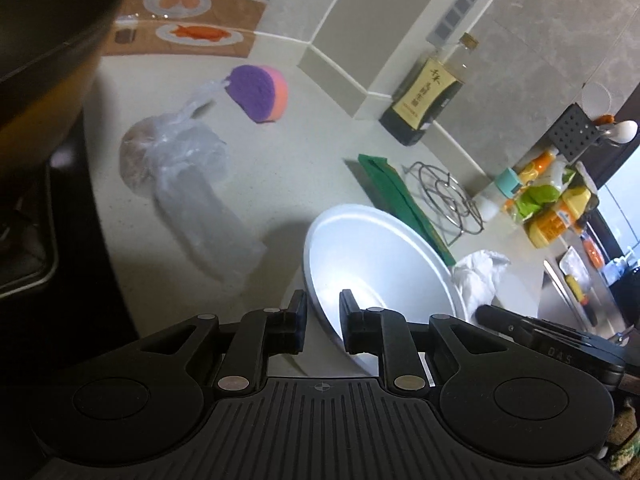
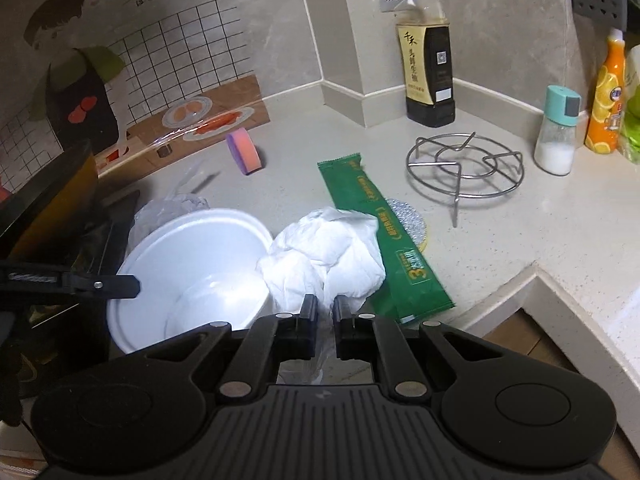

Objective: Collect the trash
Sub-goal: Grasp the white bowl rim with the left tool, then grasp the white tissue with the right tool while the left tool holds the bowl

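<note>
Clear bag (image 1: pixel 188 184) contents blurred, maybe a brown lump. Dark pan (image 1: pixel 52 40) cut off top-left. Bottle label (image 2: pixel 426 72) text unreadable

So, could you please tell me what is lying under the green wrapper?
A round silver foil lid with a yellowish rim pokes out beneath the green wrapper, on the counter. The wrapper covers the lid's left part; anything else beneath it is hidden.
</note>
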The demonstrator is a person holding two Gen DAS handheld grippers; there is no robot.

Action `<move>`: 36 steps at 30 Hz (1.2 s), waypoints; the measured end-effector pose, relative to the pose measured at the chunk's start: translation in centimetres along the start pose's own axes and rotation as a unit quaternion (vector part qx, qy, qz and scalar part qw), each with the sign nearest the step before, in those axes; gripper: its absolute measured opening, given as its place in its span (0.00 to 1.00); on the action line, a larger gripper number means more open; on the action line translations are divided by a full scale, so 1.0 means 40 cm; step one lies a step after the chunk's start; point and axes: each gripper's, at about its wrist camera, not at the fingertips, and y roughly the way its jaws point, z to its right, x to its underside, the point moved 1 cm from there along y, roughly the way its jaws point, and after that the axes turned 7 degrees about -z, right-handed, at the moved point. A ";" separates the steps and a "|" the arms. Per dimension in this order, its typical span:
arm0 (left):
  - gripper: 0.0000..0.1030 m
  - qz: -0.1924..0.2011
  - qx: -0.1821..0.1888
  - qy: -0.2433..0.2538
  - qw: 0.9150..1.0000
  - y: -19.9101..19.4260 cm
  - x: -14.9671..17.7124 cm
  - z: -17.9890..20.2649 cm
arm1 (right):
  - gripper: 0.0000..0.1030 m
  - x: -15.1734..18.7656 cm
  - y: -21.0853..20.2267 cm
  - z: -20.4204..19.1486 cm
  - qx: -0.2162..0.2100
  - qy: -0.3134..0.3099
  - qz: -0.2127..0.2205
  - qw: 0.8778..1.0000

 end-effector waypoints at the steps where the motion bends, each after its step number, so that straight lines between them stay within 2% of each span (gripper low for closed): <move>1: 0.20 0.004 -0.006 0.003 1.000 0.002 0.000 -0.003 | 0.09 0.001 0.005 -0.003 -0.001 0.000 -0.001 1.000; 6: 0.24 -0.002 -0.019 -0.003 1.000 0.047 0.003 -0.008 | 0.09 0.010 0.027 -0.035 -0.004 -0.008 -0.010 1.000; 10: 0.29 -0.008 0.007 -0.009 1.000 0.070 0.017 -0.002 | 0.09 0.015 0.042 -0.045 -0.009 -0.008 -0.022 1.000; 14: 0.27 -0.003 -0.010 -0.001 1.000 0.054 0.033 -0.001 | 0.09 0.013 0.052 -0.053 -0.014 -0.011 -0.035 0.999; 17: 0.17 -0.010 -0.018 -0.025 0.999 0.037 0.047 -0.022 | 0.09 0.008 0.057 -0.068 -0.015 -0.022 -0.041 0.999; 20: 0.15 -0.009 -0.018 -0.043 0.999 0.013 0.059 -0.046 | 0.09 0.006 0.067 -0.083 -0.008 -0.031 -0.044 0.999; 24: 0.14 0.001 -0.039 -0.047 0.998 -0.024 0.067 -0.062 | 0.09 0.000 0.076 -0.082 0.017 -0.035 -0.042 0.998; 31: 0.13 0.011 -0.044 -0.055 0.997 -0.052 0.072 -0.077 | 0.09 -0.018 0.066 -0.078 0.082 -0.055 -0.029 0.995; 36: 0.13 0.011 -0.039 -0.058 0.997 -0.051 0.077 -0.081 | 0.09 -0.017 0.069 -0.083 0.058 -0.058 -0.039 0.996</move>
